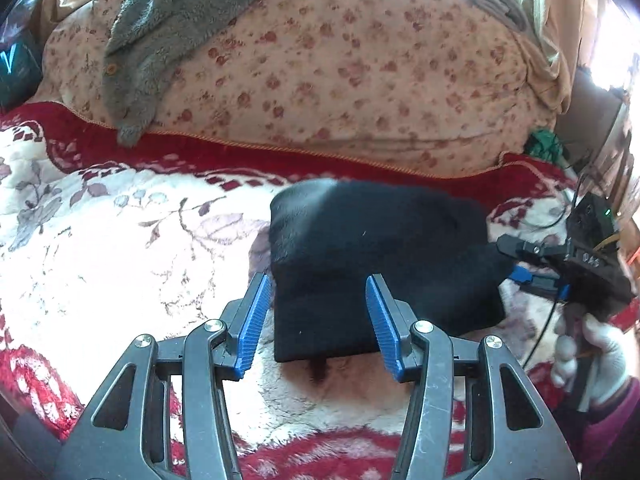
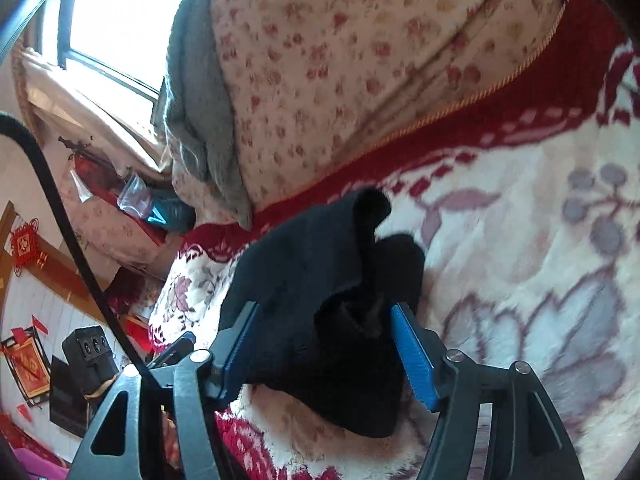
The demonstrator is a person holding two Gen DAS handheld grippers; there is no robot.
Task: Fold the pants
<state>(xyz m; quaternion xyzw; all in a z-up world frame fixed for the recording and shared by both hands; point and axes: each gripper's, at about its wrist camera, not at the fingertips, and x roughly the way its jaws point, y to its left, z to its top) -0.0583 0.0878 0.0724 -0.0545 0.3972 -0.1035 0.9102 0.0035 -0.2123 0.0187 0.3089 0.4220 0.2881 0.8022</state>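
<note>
The black pants (image 1: pixel 376 264) lie folded into a thick square bundle on the red and white floral blanket (image 1: pixel 120 240). My left gripper (image 1: pixel 318 292) is open, its blue pads on either side of the bundle's near left corner, just above it. My right gripper (image 1: pixel 516 264) shows at the bundle's right edge, held by a white-gloved hand (image 1: pixel 592 360). In the right wrist view the right gripper (image 2: pixel 326 316) is open with the black bundle (image 2: pixel 320 280) between its blue pads; a loose fold sticks up at the far end.
A large floral quilt roll (image 1: pixel 340 68) with a grey fleece garment (image 1: pixel 160 32) on it lies behind the pants. A window (image 2: pixel 112 20) and room clutter lie beyond the bed's edge. The left gripper's body (image 2: pixel 92 360) shows at the lower left of the right wrist view.
</note>
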